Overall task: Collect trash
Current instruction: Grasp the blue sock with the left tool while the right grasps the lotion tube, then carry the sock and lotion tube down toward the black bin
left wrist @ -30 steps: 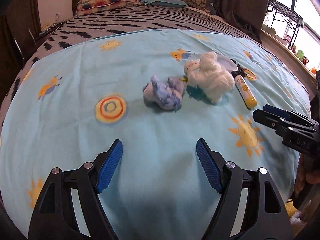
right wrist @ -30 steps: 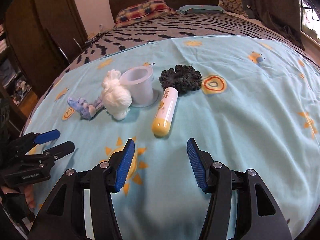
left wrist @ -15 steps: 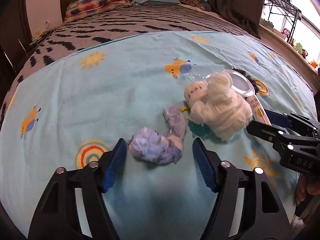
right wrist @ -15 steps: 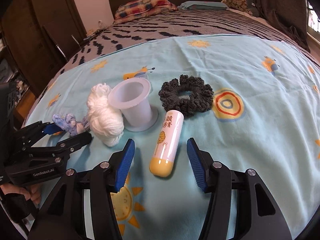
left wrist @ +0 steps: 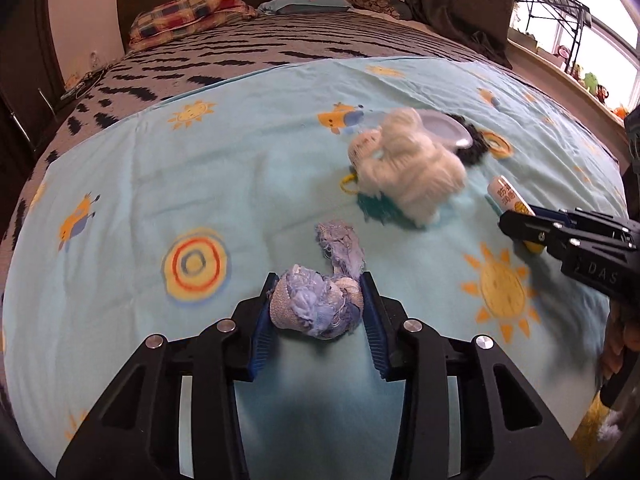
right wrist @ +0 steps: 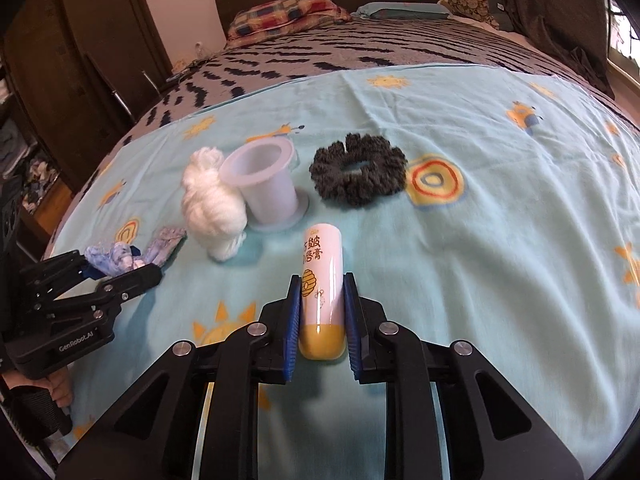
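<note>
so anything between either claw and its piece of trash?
No. The left claw is already closed around the blue rag, and the right claw around the lip balm tube. No bin is in view, so the path there can't be judged.

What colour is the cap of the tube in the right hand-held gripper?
Yellow; the tube body is pale pink-white. The right wrist view shows it best.

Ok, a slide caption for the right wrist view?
Right hand-held gripper shut on lip balm tube; cup, yarn, scrunchie beyond.
</note>
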`<control>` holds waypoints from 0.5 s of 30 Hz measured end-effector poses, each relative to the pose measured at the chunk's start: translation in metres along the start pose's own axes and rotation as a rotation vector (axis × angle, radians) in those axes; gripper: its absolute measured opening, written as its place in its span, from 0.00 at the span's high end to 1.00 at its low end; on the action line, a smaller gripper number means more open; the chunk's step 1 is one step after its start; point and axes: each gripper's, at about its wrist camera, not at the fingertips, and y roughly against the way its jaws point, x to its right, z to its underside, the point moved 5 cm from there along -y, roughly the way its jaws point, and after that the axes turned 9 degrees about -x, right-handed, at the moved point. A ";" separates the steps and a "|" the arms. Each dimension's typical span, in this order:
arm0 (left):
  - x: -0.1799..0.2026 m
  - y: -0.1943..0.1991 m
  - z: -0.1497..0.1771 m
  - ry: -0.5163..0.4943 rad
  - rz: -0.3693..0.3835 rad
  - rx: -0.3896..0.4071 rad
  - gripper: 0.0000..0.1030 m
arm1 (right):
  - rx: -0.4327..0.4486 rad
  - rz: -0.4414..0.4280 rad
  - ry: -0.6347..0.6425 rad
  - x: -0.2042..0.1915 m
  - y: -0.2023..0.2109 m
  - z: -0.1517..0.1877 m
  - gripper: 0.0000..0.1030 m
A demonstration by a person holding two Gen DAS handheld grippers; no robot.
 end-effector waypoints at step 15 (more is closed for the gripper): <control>0.037 0.066 0.113 0.018 0.078 0.010 0.64 | 0.001 -0.033 0.056 -0.020 0.069 0.106 0.80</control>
